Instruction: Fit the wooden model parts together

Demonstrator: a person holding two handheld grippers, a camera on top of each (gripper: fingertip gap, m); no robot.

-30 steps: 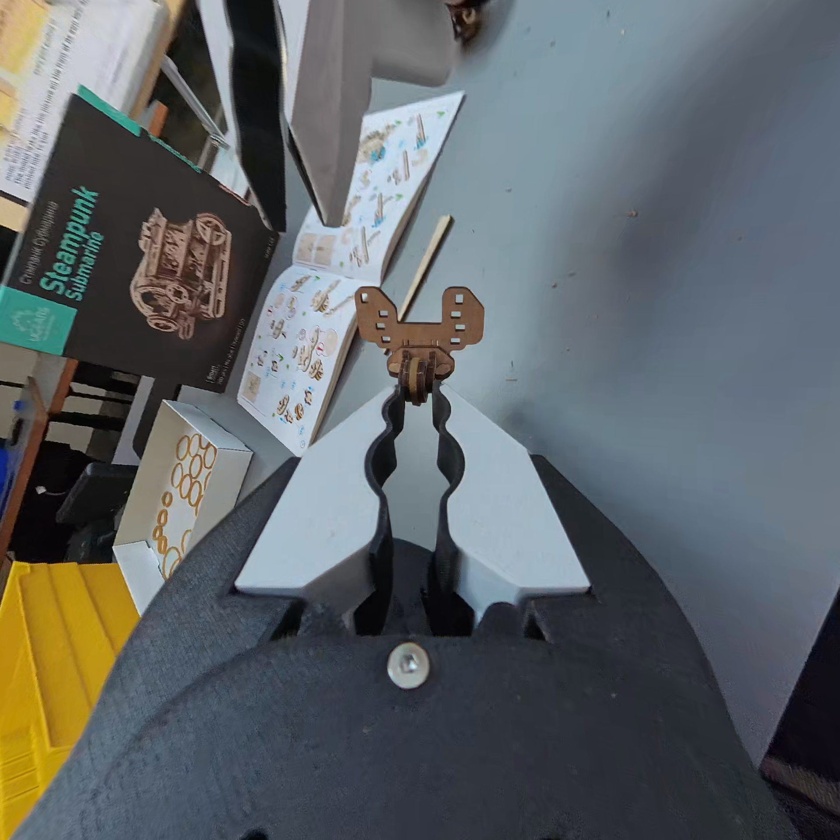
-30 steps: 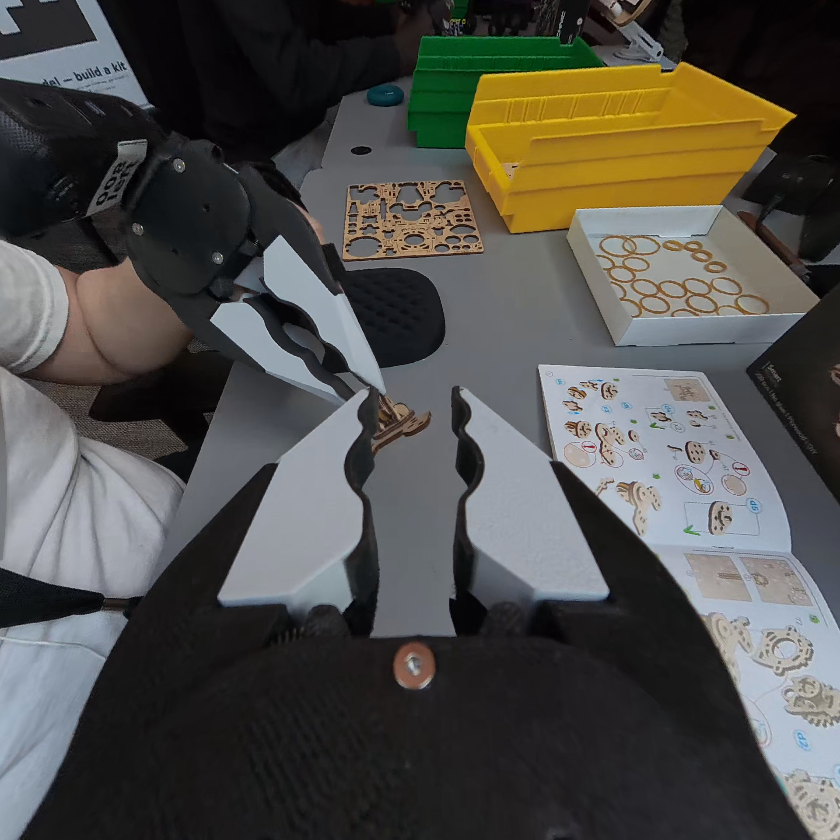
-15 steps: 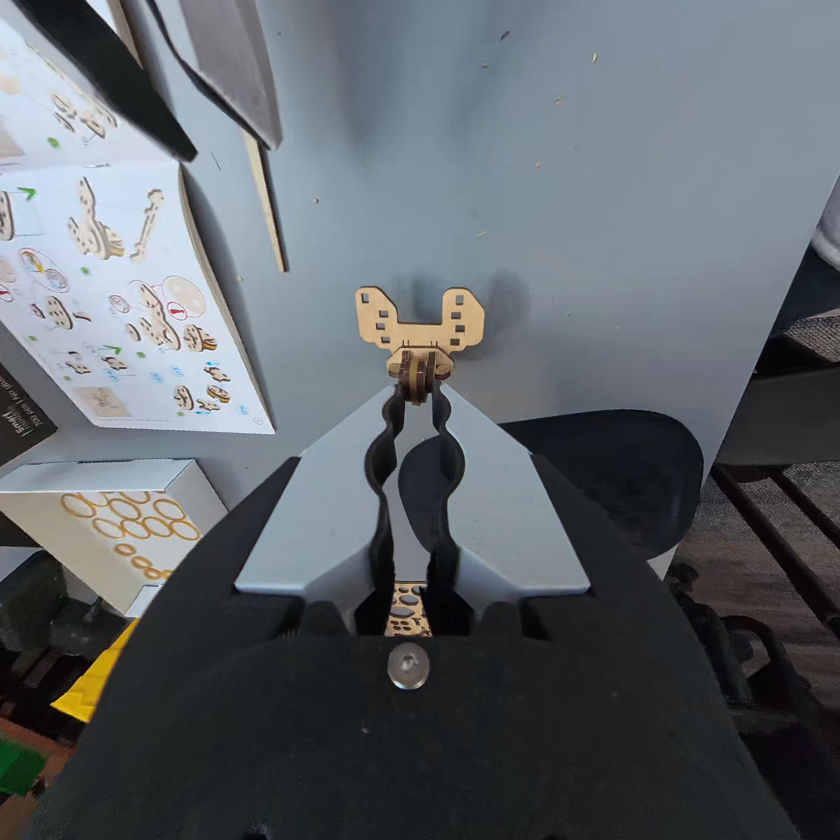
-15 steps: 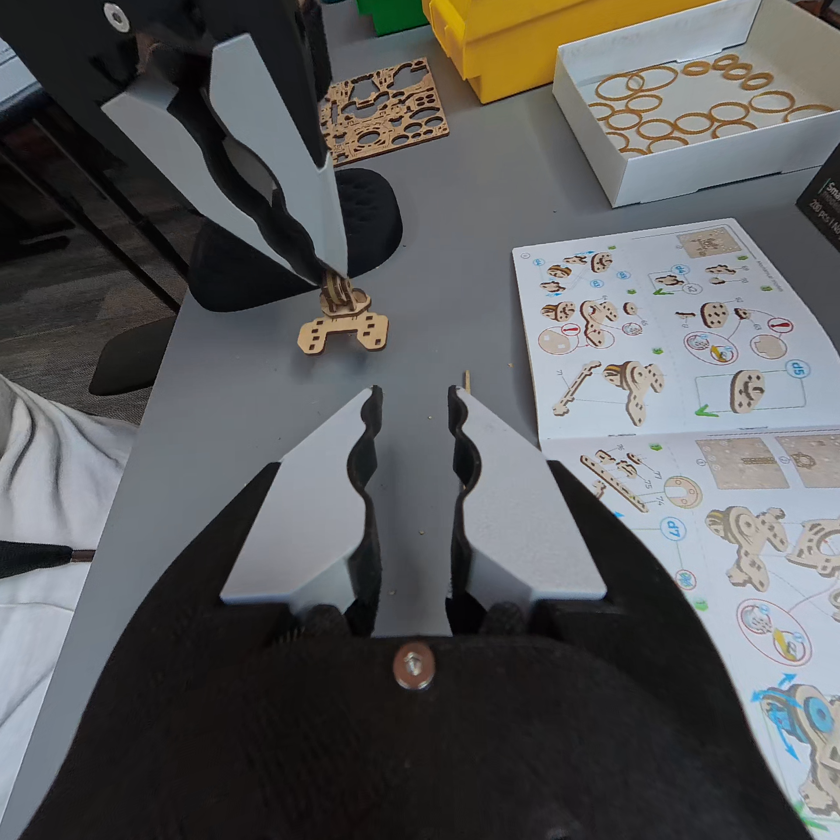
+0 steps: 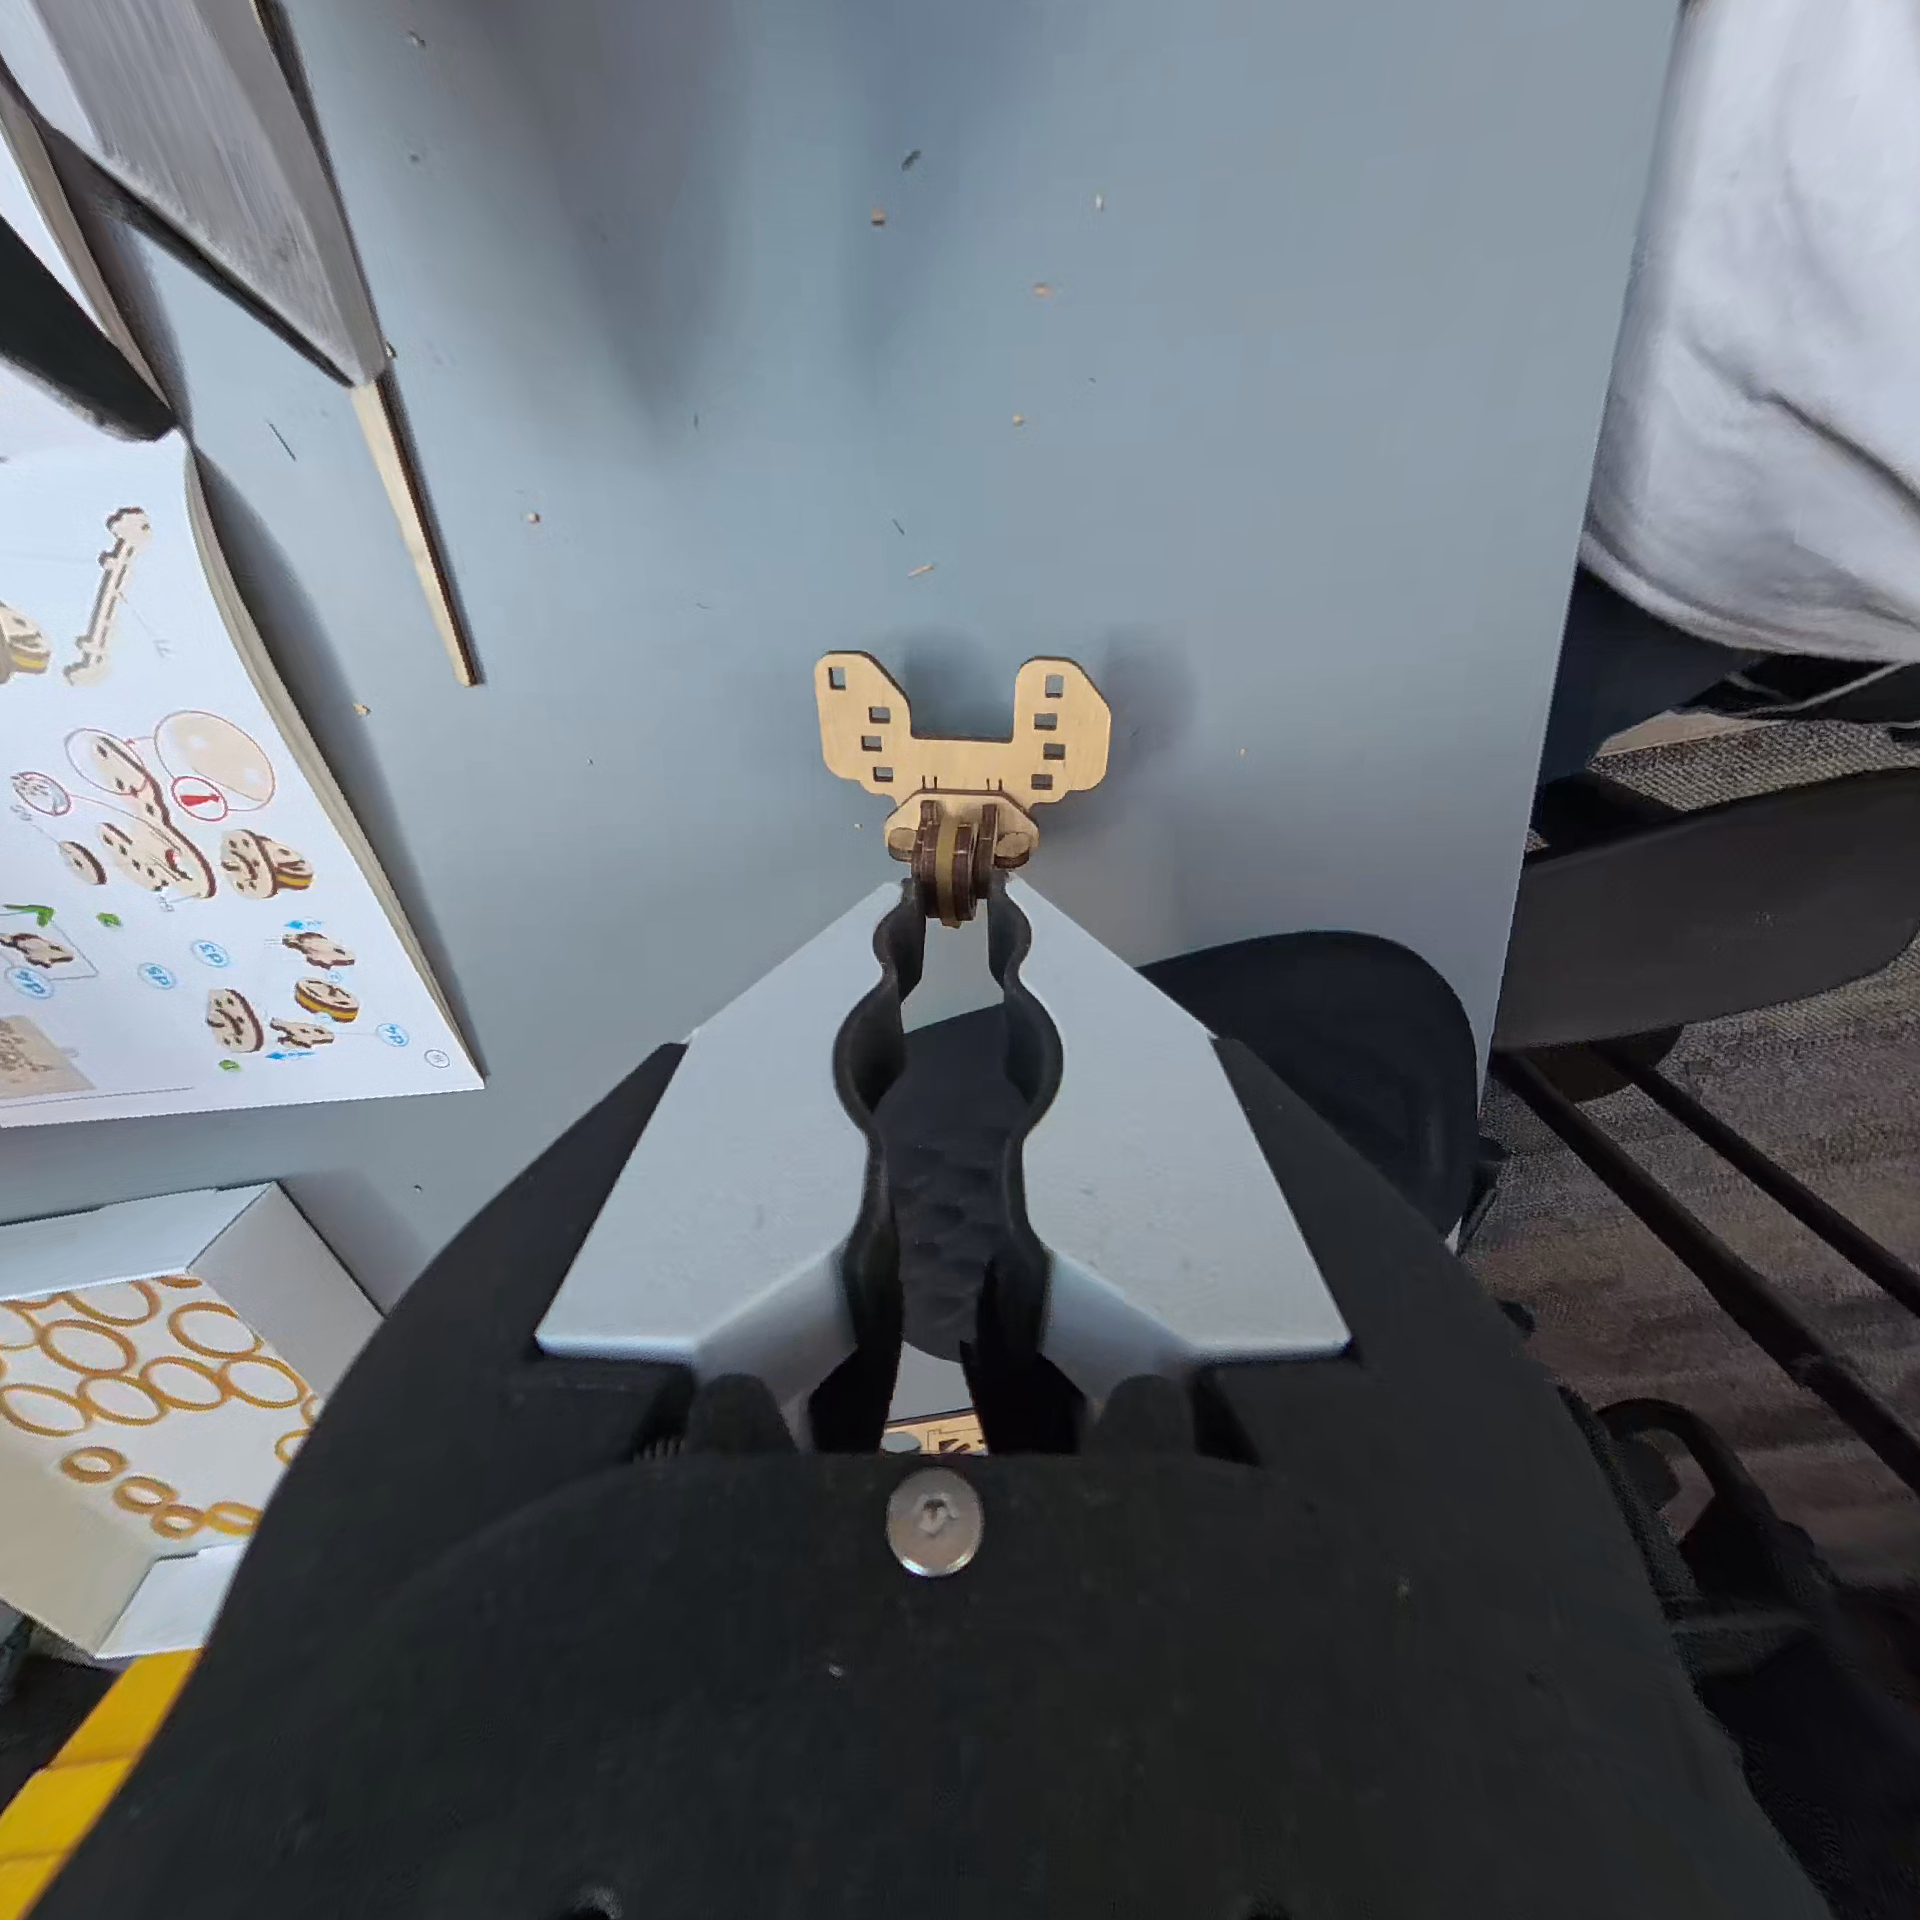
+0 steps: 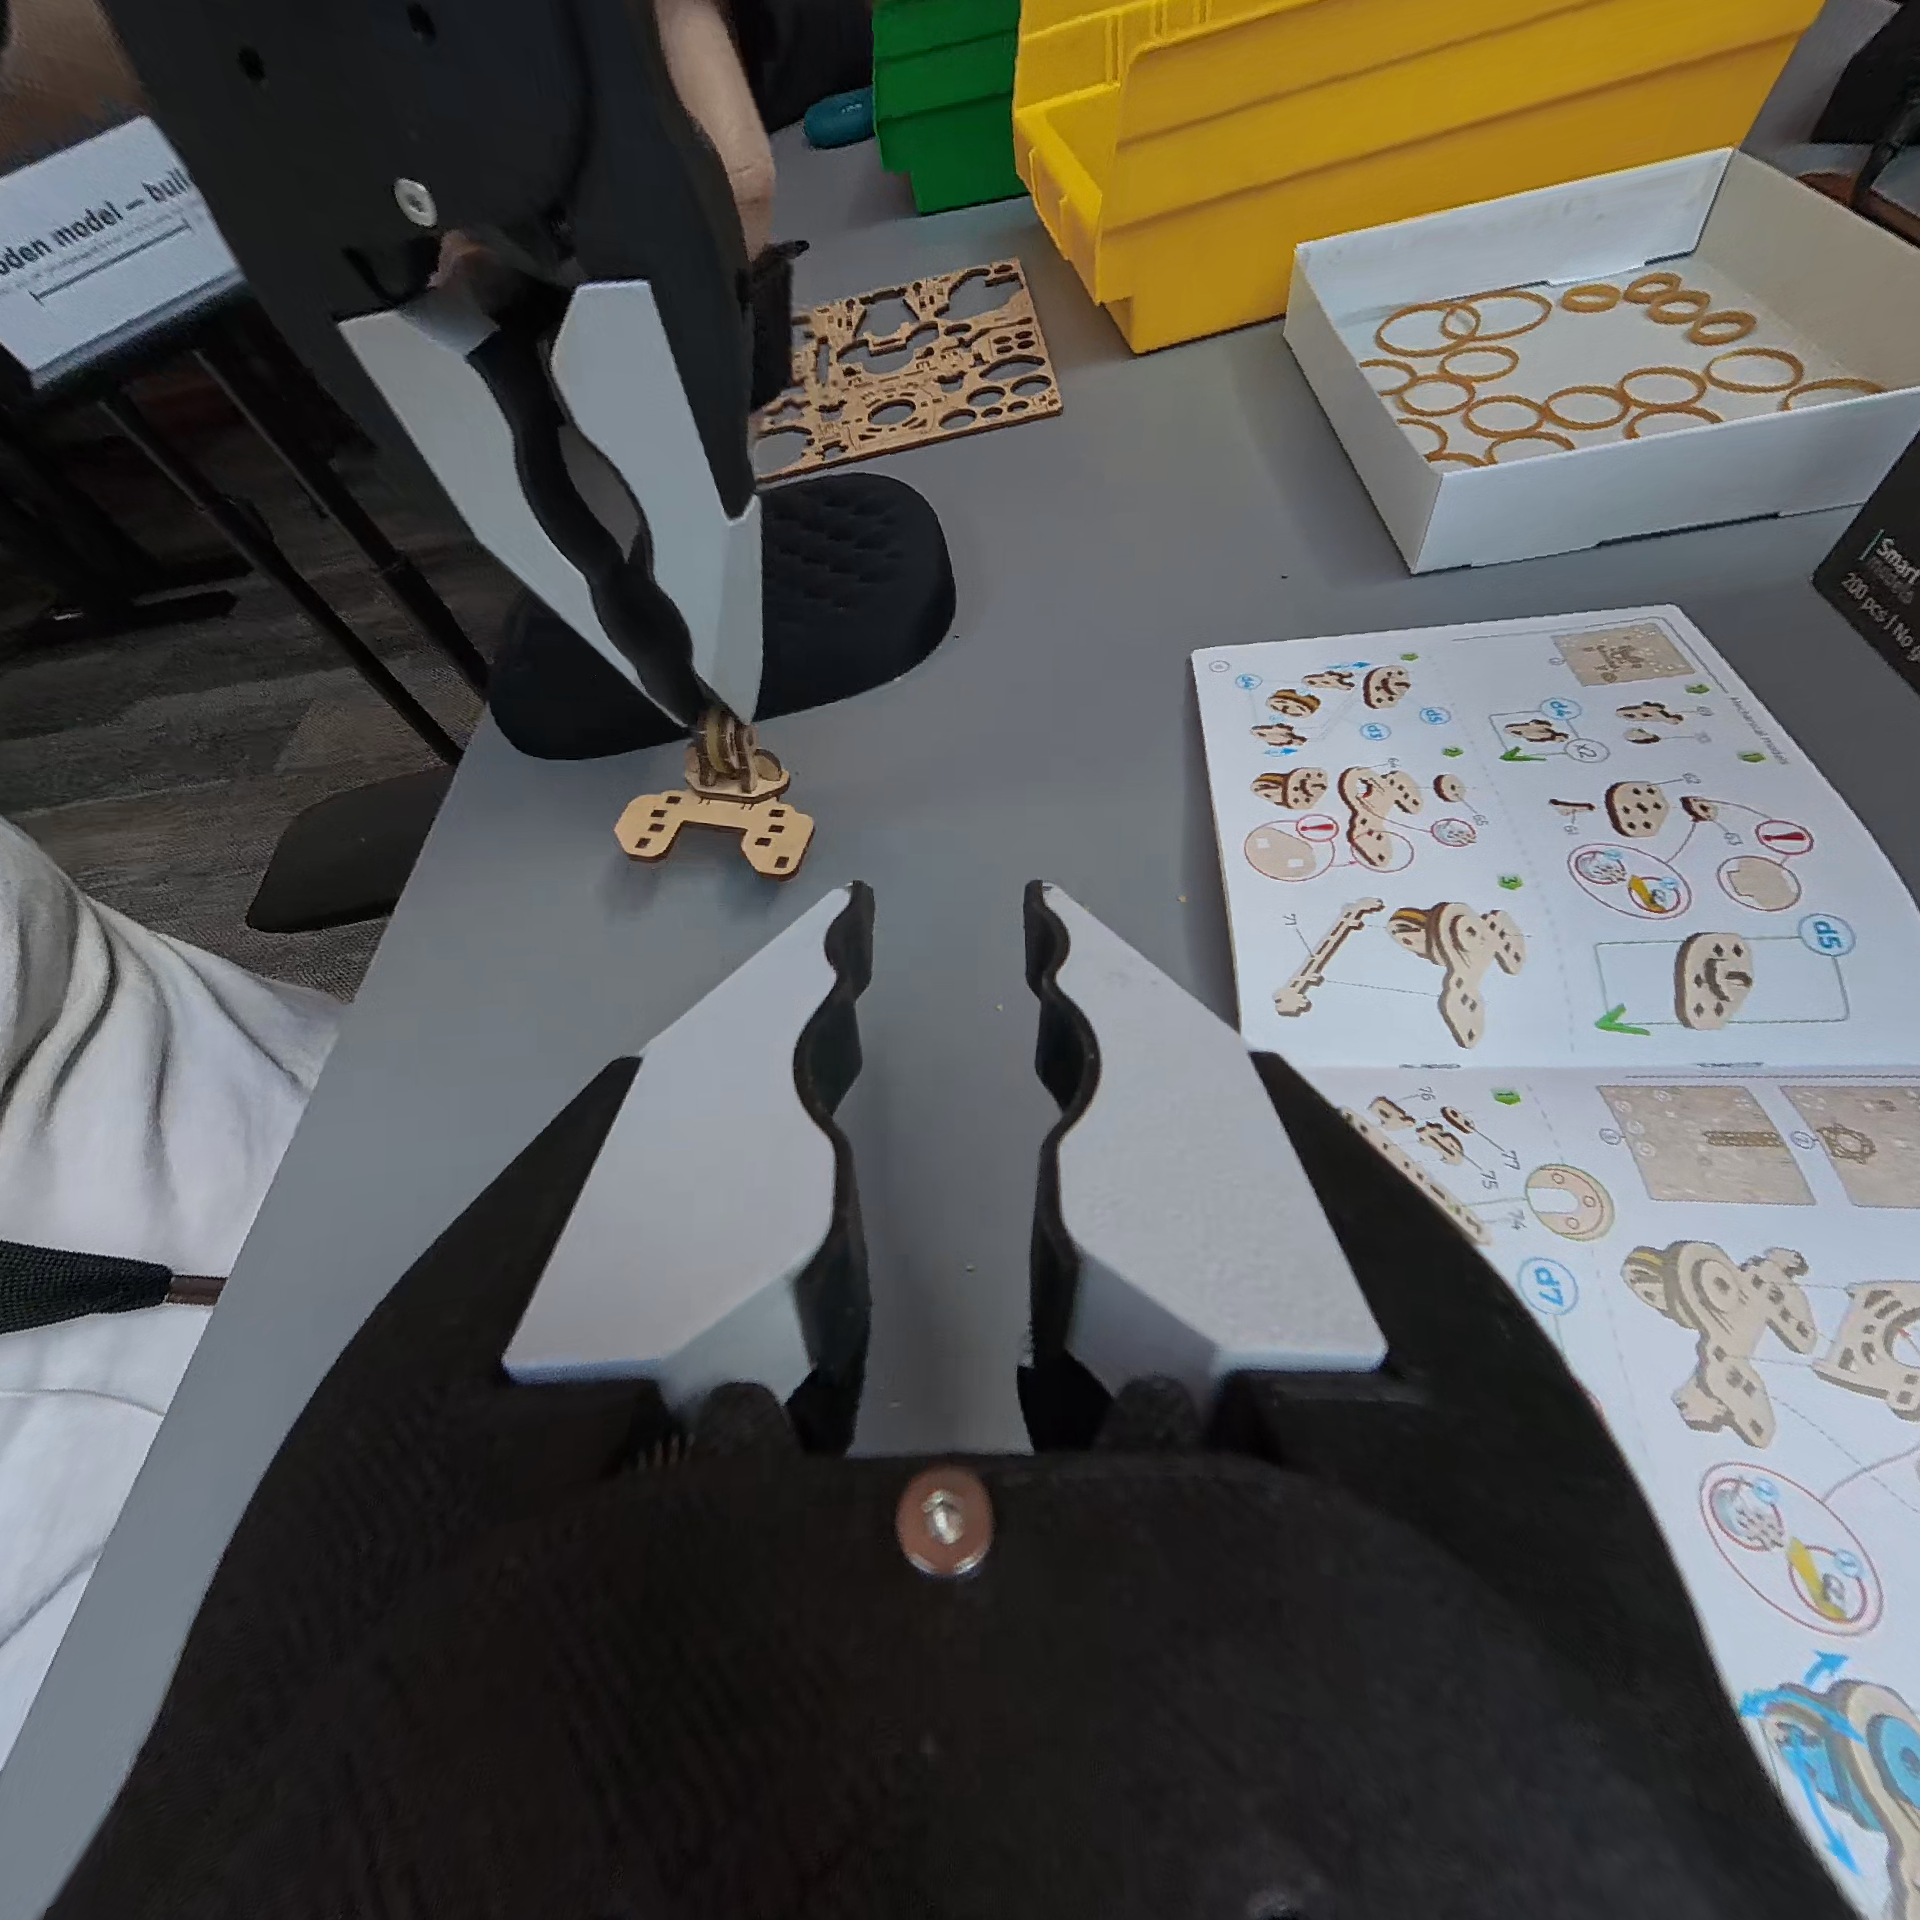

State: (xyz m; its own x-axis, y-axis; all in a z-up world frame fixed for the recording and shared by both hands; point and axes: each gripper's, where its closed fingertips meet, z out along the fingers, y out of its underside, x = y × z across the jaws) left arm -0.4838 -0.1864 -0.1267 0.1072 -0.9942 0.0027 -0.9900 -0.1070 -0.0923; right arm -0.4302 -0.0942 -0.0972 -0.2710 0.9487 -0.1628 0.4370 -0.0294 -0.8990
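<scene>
In my left wrist view, my left gripper [image 5: 948,896] pointed down at the grey table [image 5: 1143,364], its jaws clamped on the small stacked discs of the wooden assembly [image 5: 961,769]. The assembly's flat, two-armed plate with square holes faced the table just beyond my fingertips. A thin wooden stick [image 5: 416,530] lay on the table to the upper left, one end under the tip of my right gripper [image 5: 223,177], beside the open instruction booklet [image 5: 208,831]. A white box [image 5: 135,1392] of wooden rings sat at the lower left, and a black pad [image 5: 1309,1049] showed behind my fingers.

In my right wrist view, my right gripper [image 6: 943,891] hung low over the table [image 6: 1039,623] with its jaws apart and nothing between them. Ahead of it, my left gripper [image 6: 722,717] came down from above, pinching the top of the wooden assembly [image 6: 717,805], whose plate rested on the table near the front edge. The black pad [image 6: 831,582] lay just behind it, and a punched-out wooden sheet [image 6: 914,364] beyond that. The instruction booklet [image 6: 1558,883] lay open on the right, with the white box [image 6: 1600,384] of rings, a yellow bin [image 6: 1351,135] and a green bin [image 6: 935,114] farther back.
</scene>
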